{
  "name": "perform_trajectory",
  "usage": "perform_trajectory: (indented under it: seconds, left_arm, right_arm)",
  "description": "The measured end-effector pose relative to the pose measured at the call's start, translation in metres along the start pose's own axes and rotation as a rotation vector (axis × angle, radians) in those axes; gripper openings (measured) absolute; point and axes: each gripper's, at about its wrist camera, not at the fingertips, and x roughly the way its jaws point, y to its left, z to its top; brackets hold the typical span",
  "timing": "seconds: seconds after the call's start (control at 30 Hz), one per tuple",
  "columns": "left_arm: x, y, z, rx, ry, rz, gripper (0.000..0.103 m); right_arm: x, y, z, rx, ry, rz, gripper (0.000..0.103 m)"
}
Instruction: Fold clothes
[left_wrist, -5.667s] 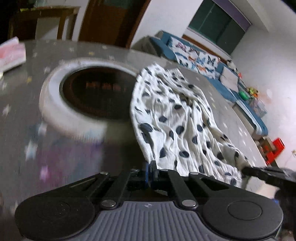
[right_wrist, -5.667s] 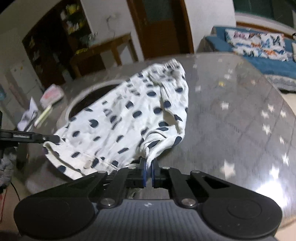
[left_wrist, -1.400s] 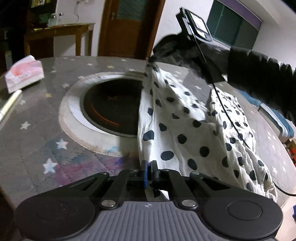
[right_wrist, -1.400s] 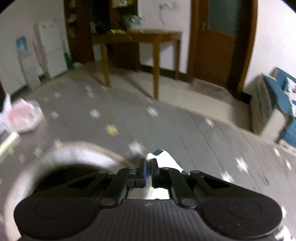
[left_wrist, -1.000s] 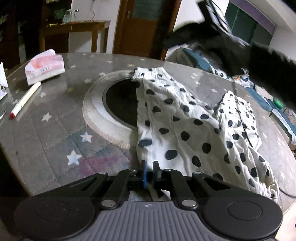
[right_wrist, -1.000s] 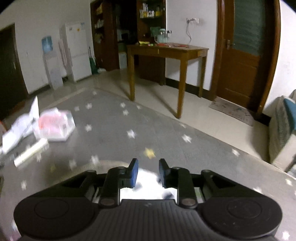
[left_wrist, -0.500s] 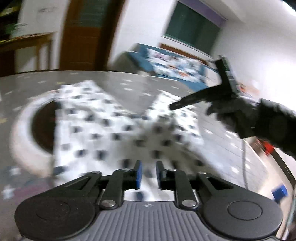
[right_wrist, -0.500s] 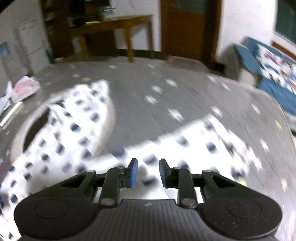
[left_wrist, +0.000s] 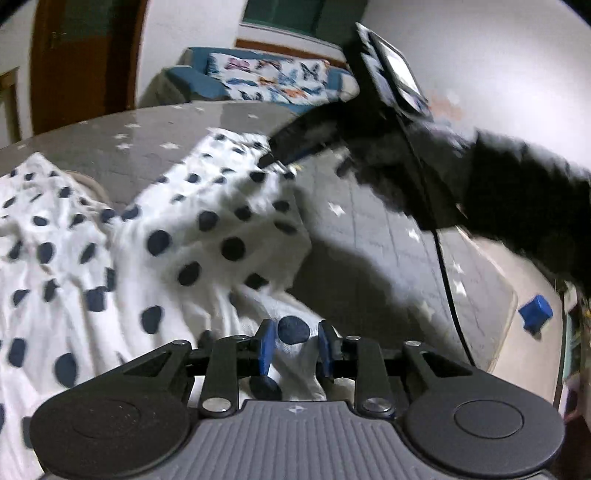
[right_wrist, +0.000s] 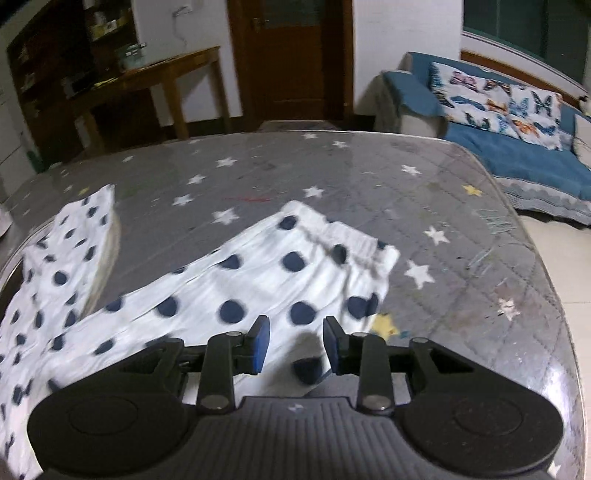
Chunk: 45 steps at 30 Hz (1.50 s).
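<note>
White trousers with dark blue dots (left_wrist: 110, 258) lie spread on the grey star-patterned table (left_wrist: 369, 236). My left gripper (left_wrist: 293, 338) is open, its blue pads either side of a fold of the cloth's near edge. The right gripper's tip (left_wrist: 280, 155) shows in this view, over the far leg's hem. In the right wrist view the trousers (right_wrist: 258, 280) lie with the elastic hem (right_wrist: 351, 240) of one leg ahead. My right gripper (right_wrist: 295, 345) is open just above the cloth, holding nothing.
A round white-rimmed opening in the table (right_wrist: 107, 251) lies partly under the left leg. A blue sofa with butterfly cushions (right_wrist: 498, 122) stands beyond the table's right edge. A wooden side table (right_wrist: 155, 85) and a door are behind. A cable (left_wrist: 443, 258) hangs from the right hand.
Both grippers have let go of the cloth and opened. The trousers now lie spread flat with two legs apart. Both grippers have swung to the right leg.
</note>
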Motion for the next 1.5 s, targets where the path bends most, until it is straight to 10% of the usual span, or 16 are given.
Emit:
perform_trajectory:
  seconds: [0.43, 0.83, 1.5]
  left_arm:
    - [0.008, -0.020, -0.025, 0.130, 0.061, -0.258, 0.027]
    - [-0.015, -0.002, -0.029, 0.047, 0.014, -0.263, 0.030]
    - [-0.073, 0.187, 0.051, -0.280, -0.162, 0.355, 0.030]
  right_arm:
    - [0.054, -0.020, 0.034, -0.004, -0.040, -0.118, 0.031]
    - [0.066, -0.015, 0.054, -0.038, -0.068, -0.157, 0.033]
    - [0.011, 0.105, 0.020, -0.348, -0.010, 0.175, 0.040]
